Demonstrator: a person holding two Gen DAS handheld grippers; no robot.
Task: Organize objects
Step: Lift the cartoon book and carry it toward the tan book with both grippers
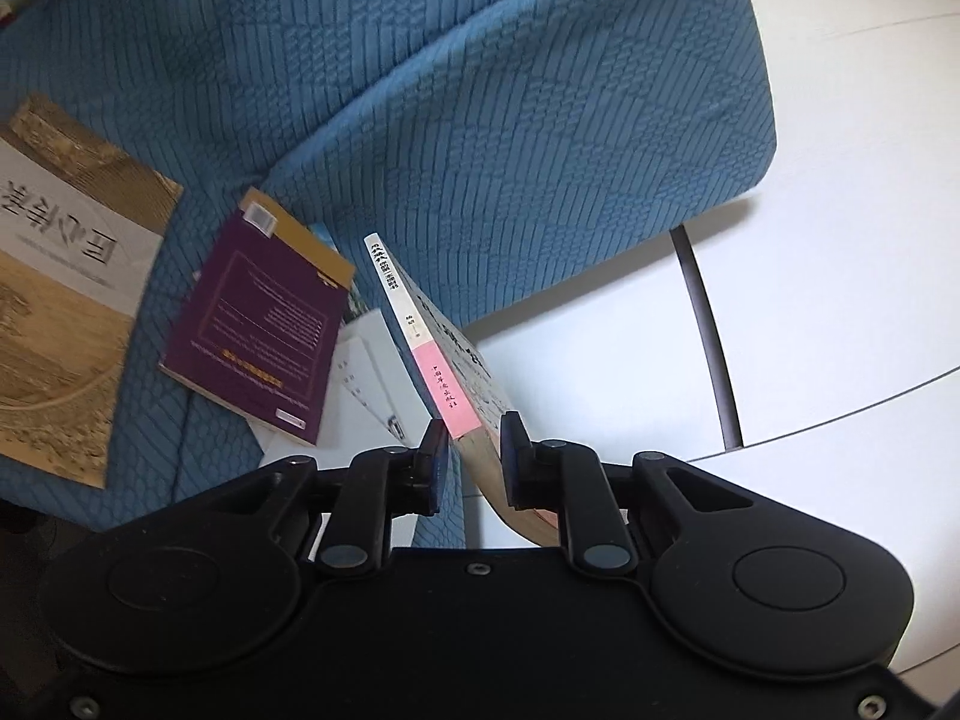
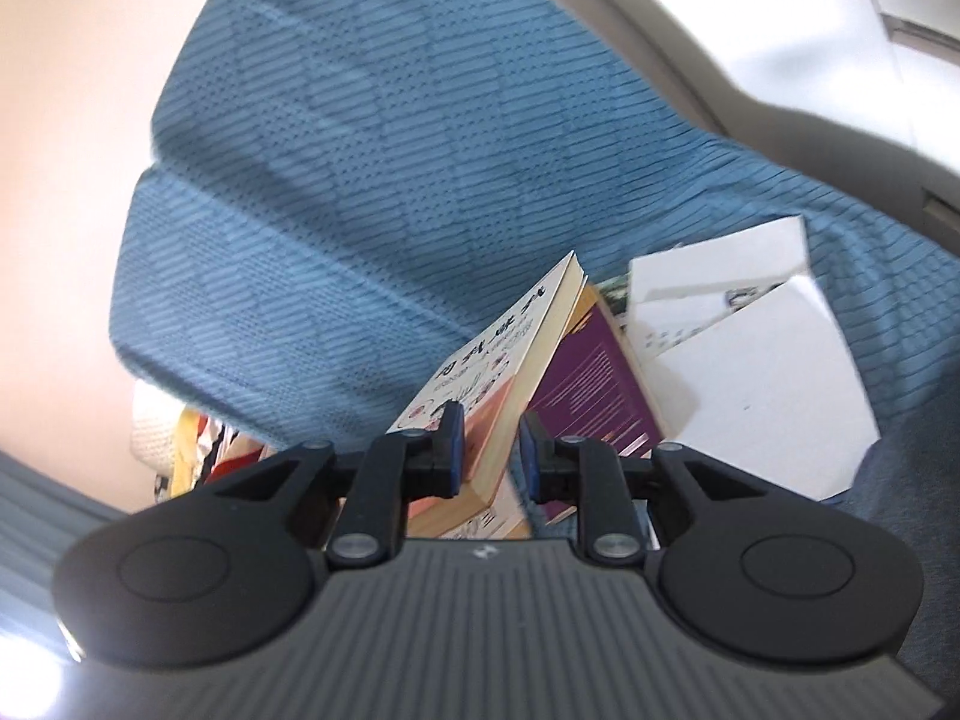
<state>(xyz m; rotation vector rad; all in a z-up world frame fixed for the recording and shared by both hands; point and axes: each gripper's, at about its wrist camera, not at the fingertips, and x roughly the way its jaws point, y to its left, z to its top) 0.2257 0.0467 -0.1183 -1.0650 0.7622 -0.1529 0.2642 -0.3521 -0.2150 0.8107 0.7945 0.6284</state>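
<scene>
Fingers [image 1: 433, 456] of the left gripper [image 1: 474, 456] are clamped on the pink-spined book [image 1: 444, 384] at its near end, spine up and to the left in that view, page block running down between the pads; the fingers [image 2: 450, 450] of the right gripper [image 2: 489, 450] grip the same book on its fore-edge side, cover with black lettering facing left. Both grips look narrow and near the corners, so the book is carried clear of the blue sofa cushion [image 1: 480, 120], tilted, not flat. Below it on the seat: the purple book [image 1: 258, 330] lying flat just left of it, a white book [image 1: 366, 384] partly under that, and a tan-covered book [image 1: 66, 276] further left. In the right wrist view a white box [image 2: 762, 372] sits right of the purple book. Judgement: the step is lift-and-place onto a stack. To do it well, both grippers should move together with no relative twist, or the paperback bows or slips. Level the book before lowering, align the spine with the purple book's edge, and release only once it is fully supported.
</scene>
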